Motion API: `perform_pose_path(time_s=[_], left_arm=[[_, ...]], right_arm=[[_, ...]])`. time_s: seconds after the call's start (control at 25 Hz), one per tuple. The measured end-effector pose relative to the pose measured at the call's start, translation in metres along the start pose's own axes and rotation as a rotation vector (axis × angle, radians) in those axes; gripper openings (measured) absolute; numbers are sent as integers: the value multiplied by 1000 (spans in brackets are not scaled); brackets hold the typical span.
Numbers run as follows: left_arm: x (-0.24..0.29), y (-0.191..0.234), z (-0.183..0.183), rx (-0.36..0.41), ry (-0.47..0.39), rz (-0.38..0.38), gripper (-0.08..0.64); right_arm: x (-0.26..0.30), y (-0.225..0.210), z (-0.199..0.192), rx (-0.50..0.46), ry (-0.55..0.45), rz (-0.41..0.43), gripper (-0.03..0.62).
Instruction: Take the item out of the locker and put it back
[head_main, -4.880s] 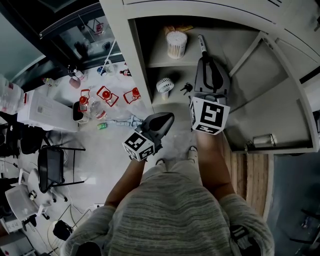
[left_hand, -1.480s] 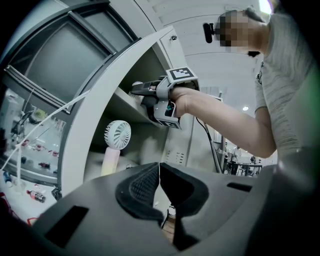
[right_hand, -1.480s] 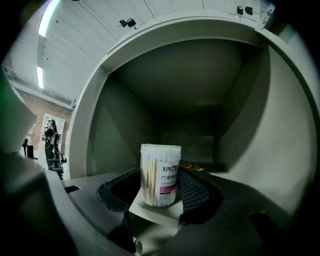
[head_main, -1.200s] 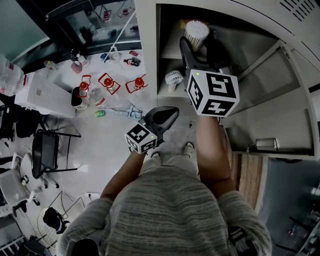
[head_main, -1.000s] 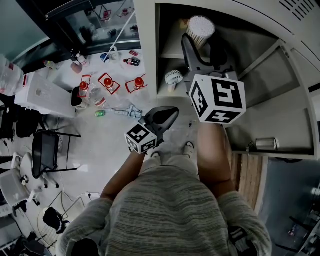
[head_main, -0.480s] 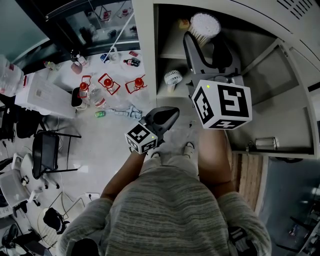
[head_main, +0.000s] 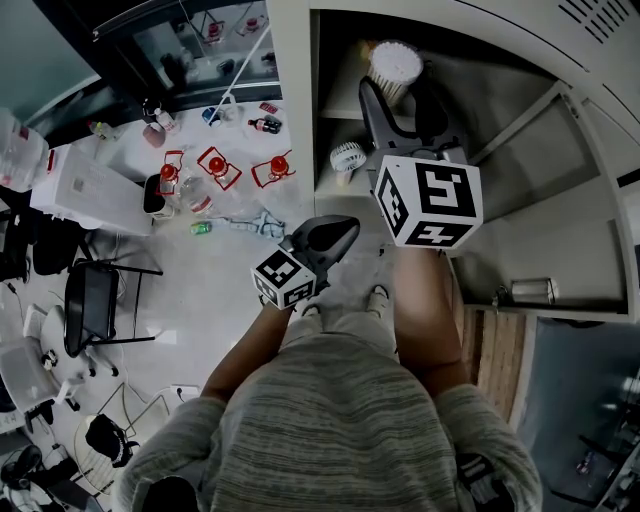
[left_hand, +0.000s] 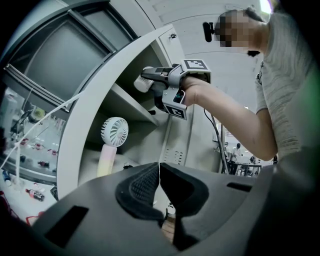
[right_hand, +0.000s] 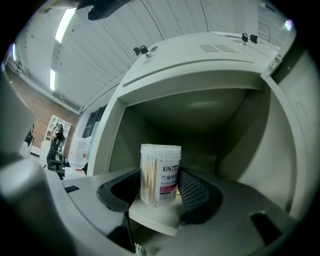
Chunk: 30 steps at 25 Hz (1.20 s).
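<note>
Our right tool (right_hand: 159, 194) reaches into the open locker (right_hand: 200, 65). Its two jaws are clamped on a clear round jar (right_hand: 160, 172), one jaw on each side. The jar stands up straight at the front edge of the top shelf (right_hand: 155, 218).

The label (right_hand: 169, 183) on the jar says "XIN" in dark letters. Under that there is a row of Chinese writing and a pink band with print too small for us to read. The jar is packed full of thin pale sticks, all standing up, and it has a lid on top.

Our left tool (left_hand: 160, 186) hangs low, outside the locker. Its jaws are pressed together with nothing between them.

On the shelf below the jar stands a little white fan (left_hand: 114, 132) with a pale handle.
</note>
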<state>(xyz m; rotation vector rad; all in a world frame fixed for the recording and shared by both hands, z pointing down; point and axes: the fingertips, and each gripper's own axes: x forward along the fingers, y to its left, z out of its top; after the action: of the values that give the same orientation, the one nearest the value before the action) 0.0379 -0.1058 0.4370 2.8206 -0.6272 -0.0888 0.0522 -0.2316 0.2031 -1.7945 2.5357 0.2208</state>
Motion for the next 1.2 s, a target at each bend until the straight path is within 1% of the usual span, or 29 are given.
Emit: perform_pose_path(time_s=[0.48,0.8,1.2], left_arm=[[0,0,-3,-8,5,1,9],[-1,0,-3,-9,4,4,9],[-1,-1,-3,-7,2,2,9]], right_arm=[[23,2,-53,17,130,0,247],[25,1,-56,42,121,-5,247],[17,4,-45,32,63,11,249]])
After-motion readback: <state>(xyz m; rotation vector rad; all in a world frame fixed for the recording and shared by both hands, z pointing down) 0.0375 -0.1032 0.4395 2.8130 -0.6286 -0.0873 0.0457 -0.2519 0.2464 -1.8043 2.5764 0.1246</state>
